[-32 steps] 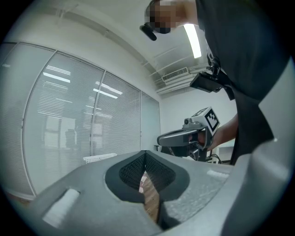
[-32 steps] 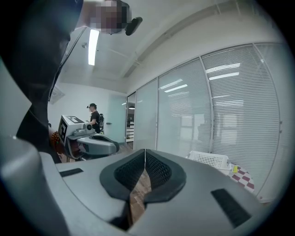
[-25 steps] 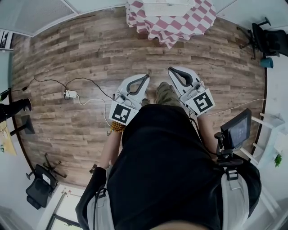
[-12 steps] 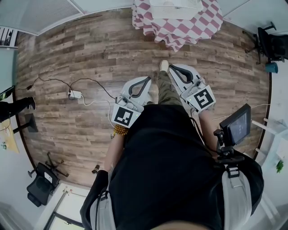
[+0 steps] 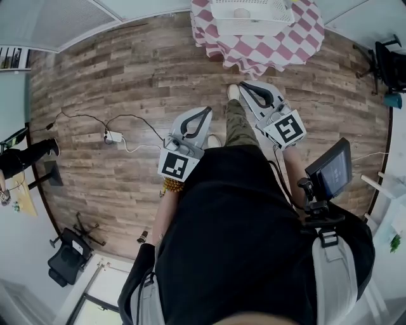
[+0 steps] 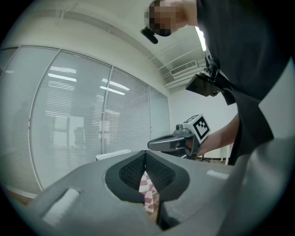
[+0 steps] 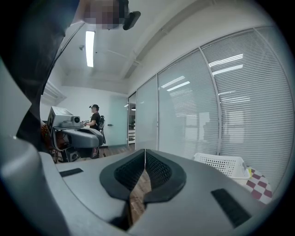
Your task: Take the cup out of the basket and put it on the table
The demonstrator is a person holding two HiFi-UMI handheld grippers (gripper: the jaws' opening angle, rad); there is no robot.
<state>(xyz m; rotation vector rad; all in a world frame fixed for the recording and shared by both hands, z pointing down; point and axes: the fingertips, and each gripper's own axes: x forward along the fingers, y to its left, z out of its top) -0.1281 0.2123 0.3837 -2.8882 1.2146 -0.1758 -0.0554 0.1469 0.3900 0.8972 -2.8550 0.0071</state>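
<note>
White basket [image 5: 250, 26] on the checked counter [image 5: 279, 47], pale cup [image 5: 241, 13] inside.
It sits at twelve o'clock; left gripper [image 5: 204, 114] and right gripper [image 5: 246, 87] hang toward six of it, fingers pressed together, holding nothing.

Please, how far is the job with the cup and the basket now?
Nothing looks done yet: the basket sits on the checked table, and no cup shows on the cloth outside it. In hand: nothing. The left tongs and right tongs are shut and empty, over the floor, short of the table. Left: reach the basket, grip the cup, lift it out, set it on the table.
</note>
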